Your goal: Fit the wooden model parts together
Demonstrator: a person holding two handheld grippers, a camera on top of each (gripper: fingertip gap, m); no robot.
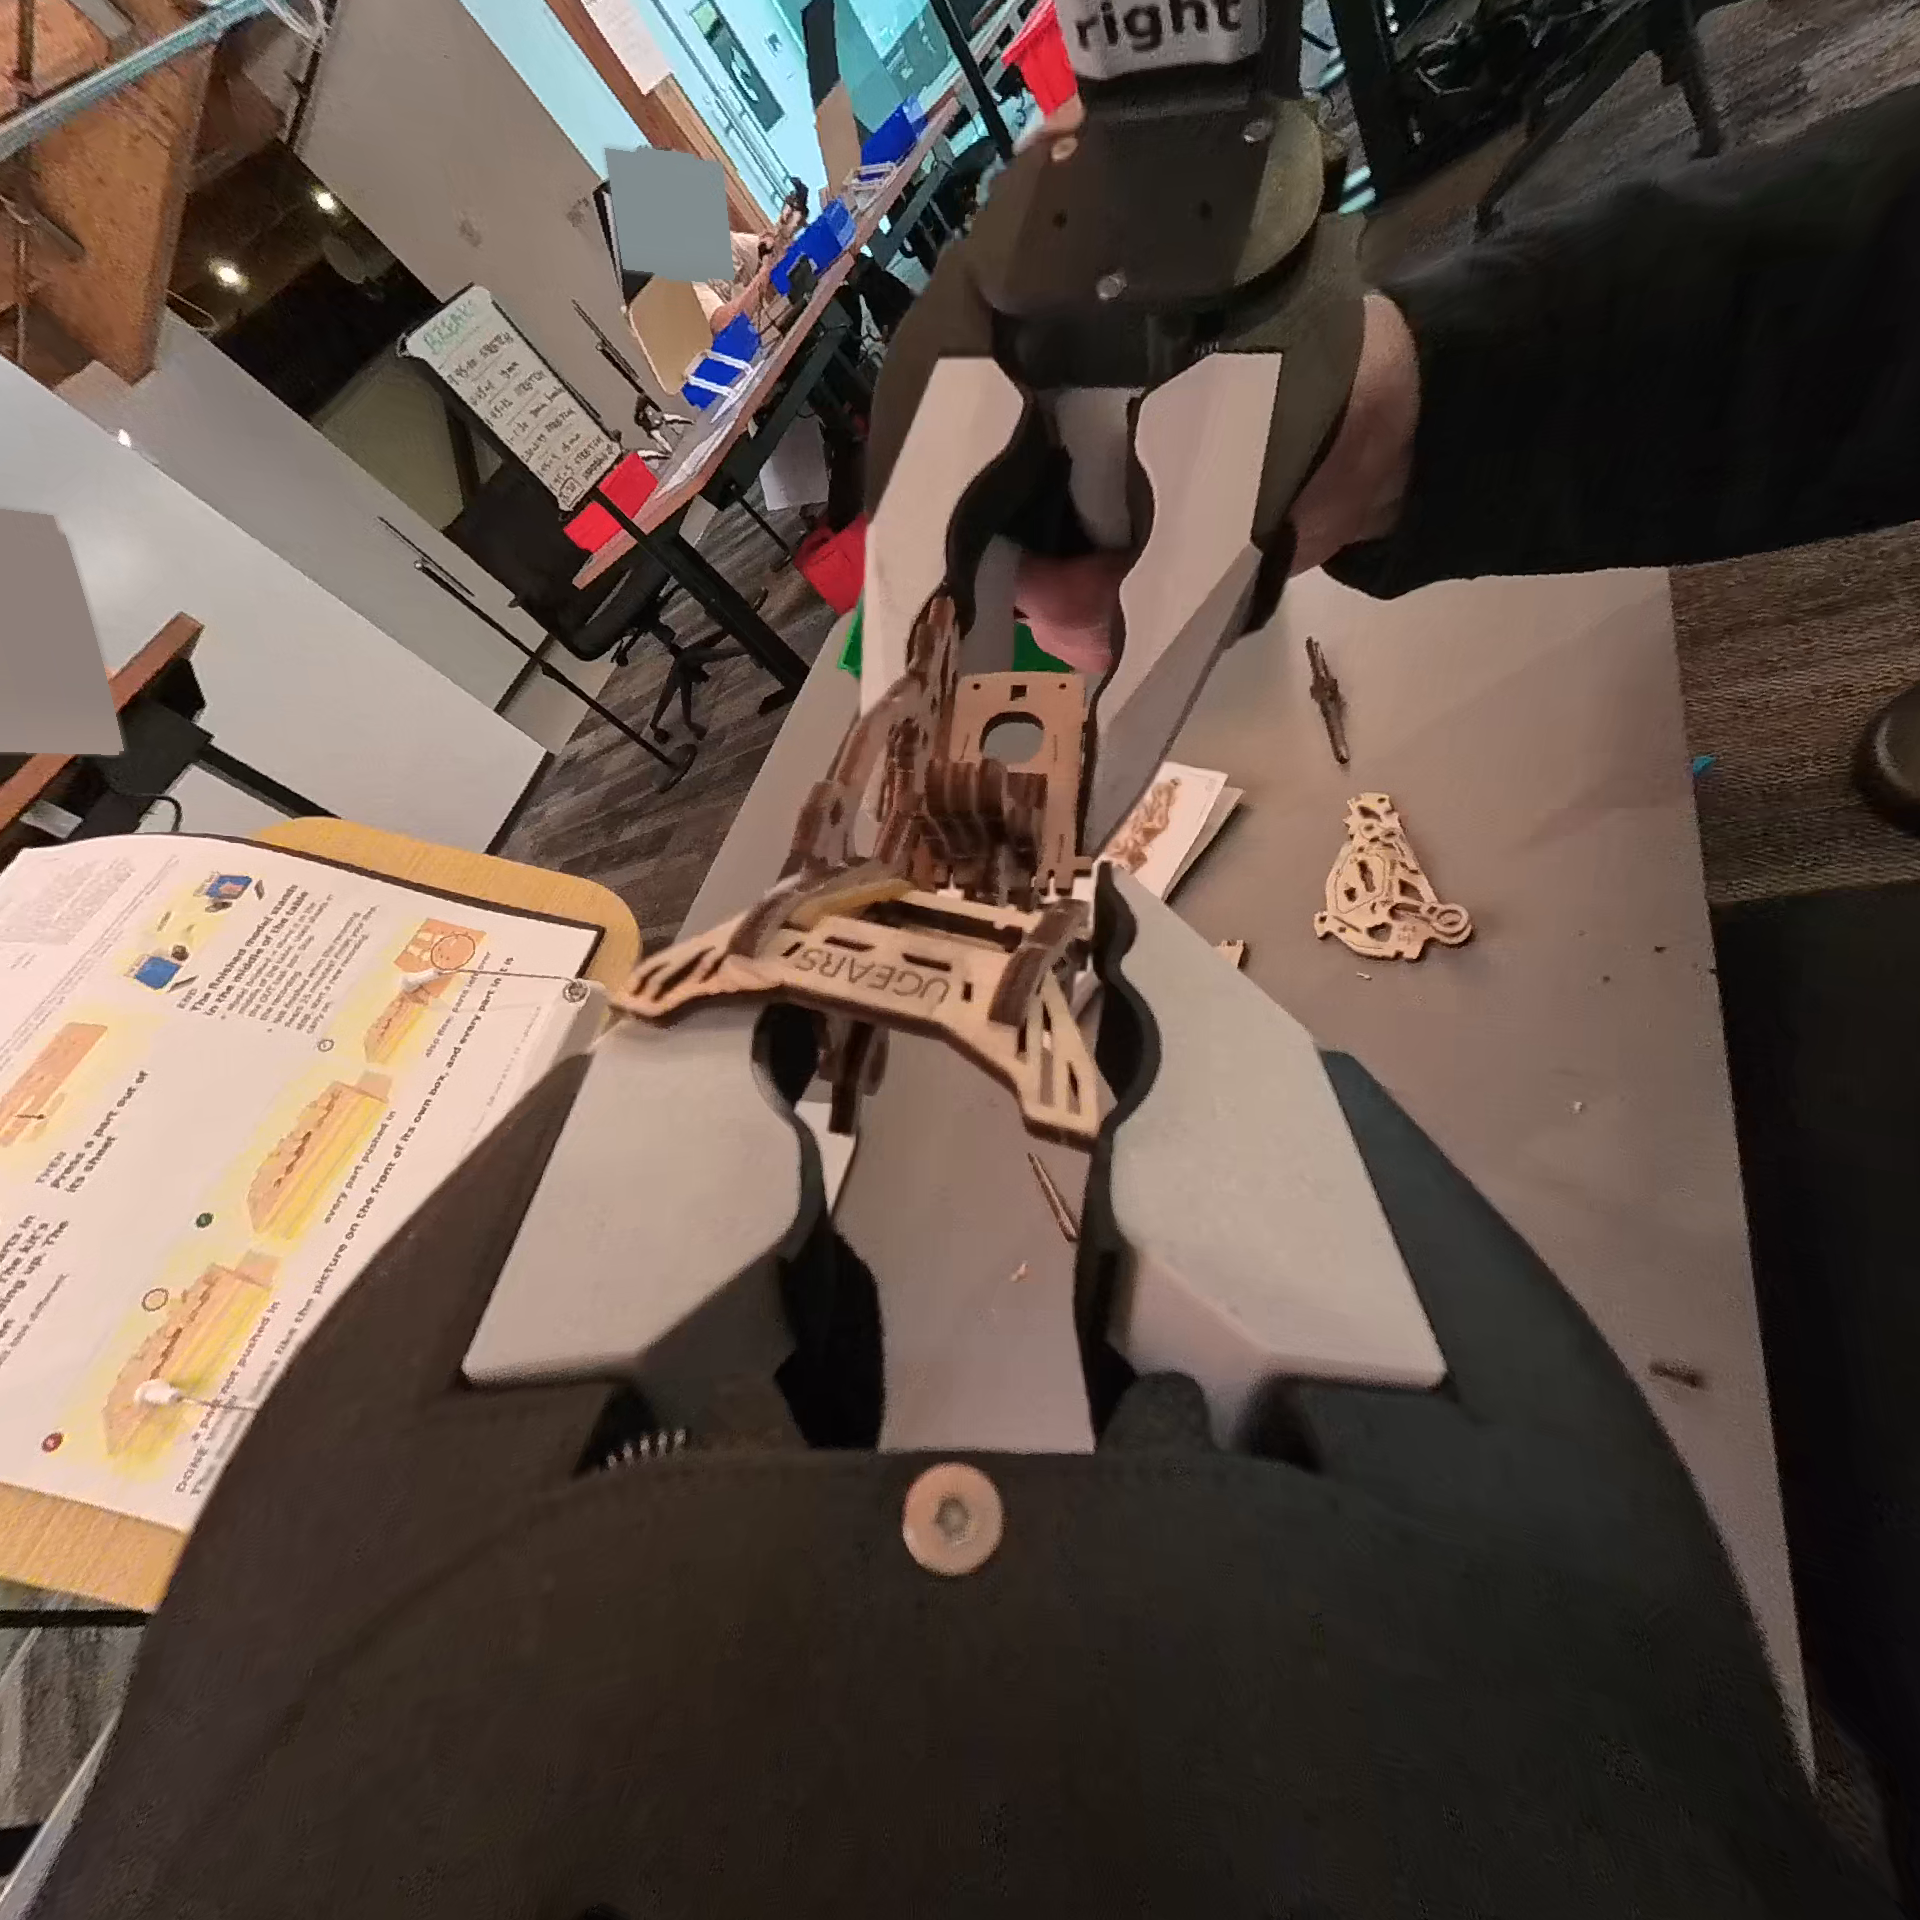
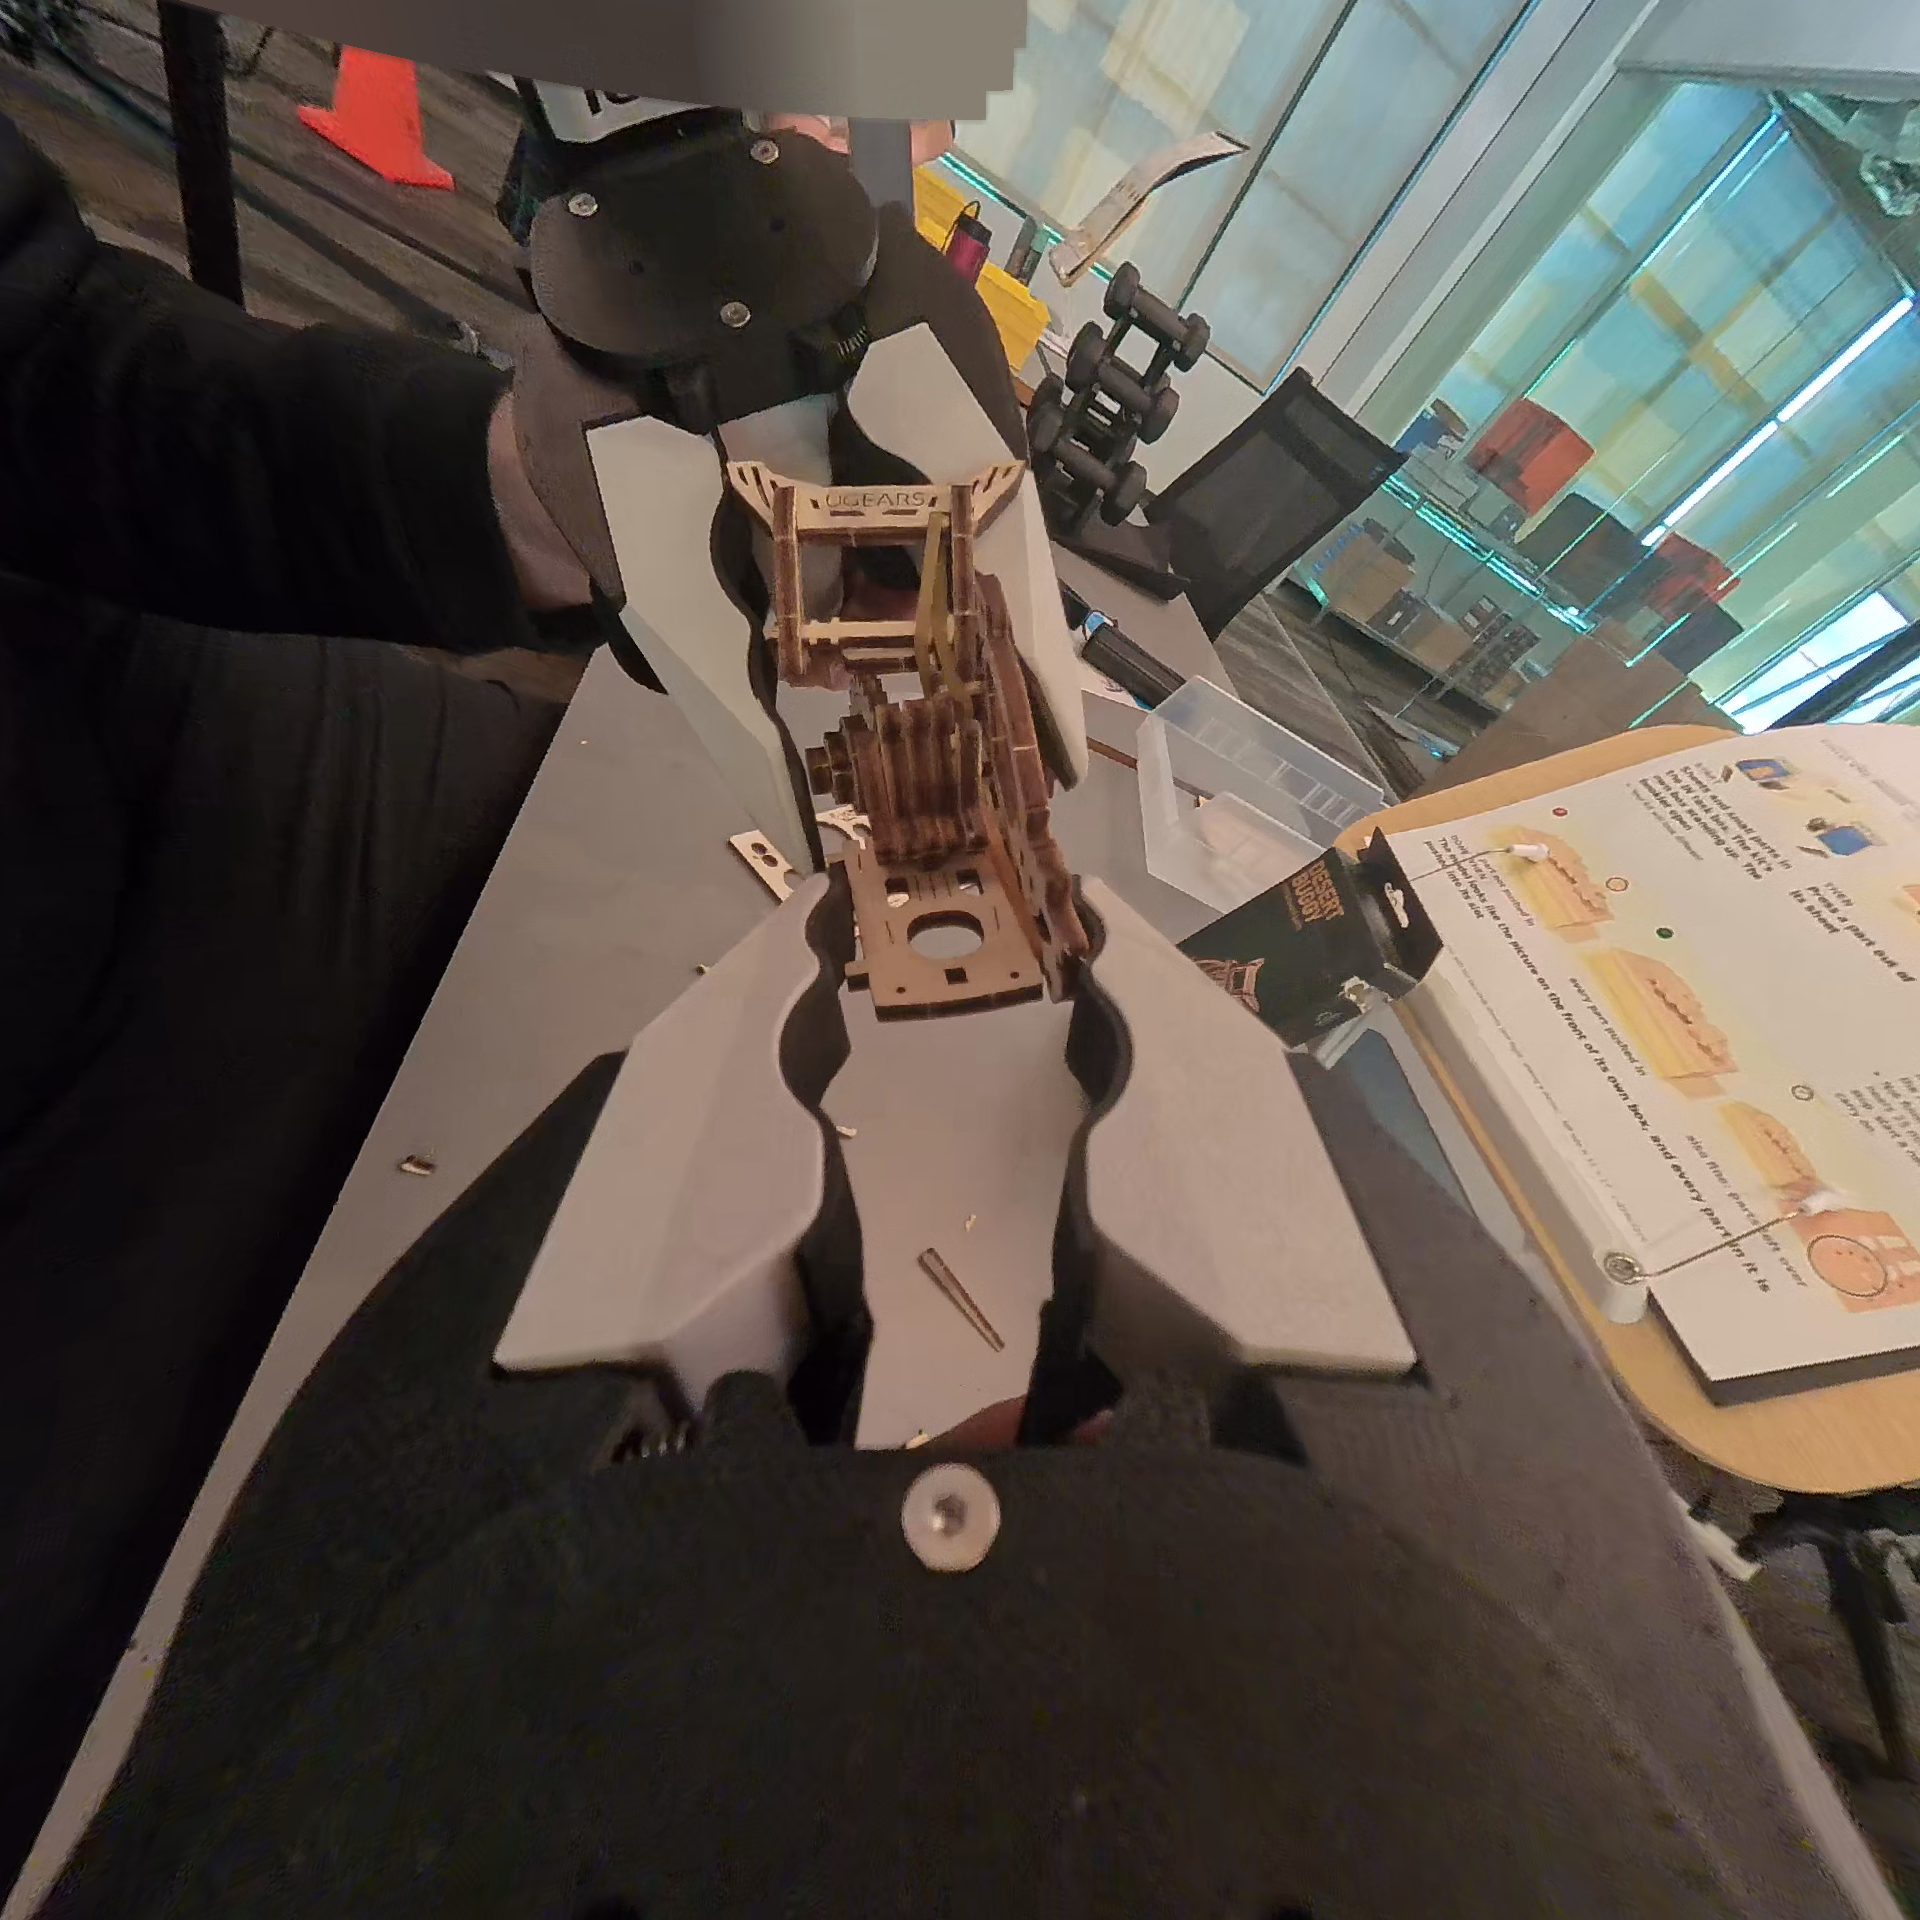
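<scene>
Both grippers pinched the model (image 1: 935,914) above the table (image 1: 1507,1143): left gripper (image 1: 935,1023) on its winged near end, right gripper (image 2: 951,940) on the holed plate. Uneven squeezing might snap thin joints.

1. An instruction sheet (image 1: 239,1122) on a board lies at 9 o'clock in the left wrist view.
2. A black box (image 2: 1314,940) touches that sheet's corner at 3 o'clock in the right wrist view.
3. A clear plastic tray (image 2: 1236,790) sits beside the box.
4. A dumbbell rack (image 2: 1117,416) stands at 1 o'clock.
5. An orange cone (image 2: 376,114) stands on the floor at 11 o'clock.
6. Red bins (image 1: 613,509) and blue bins (image 1: 727,353) sit on distant desks.
</scene>
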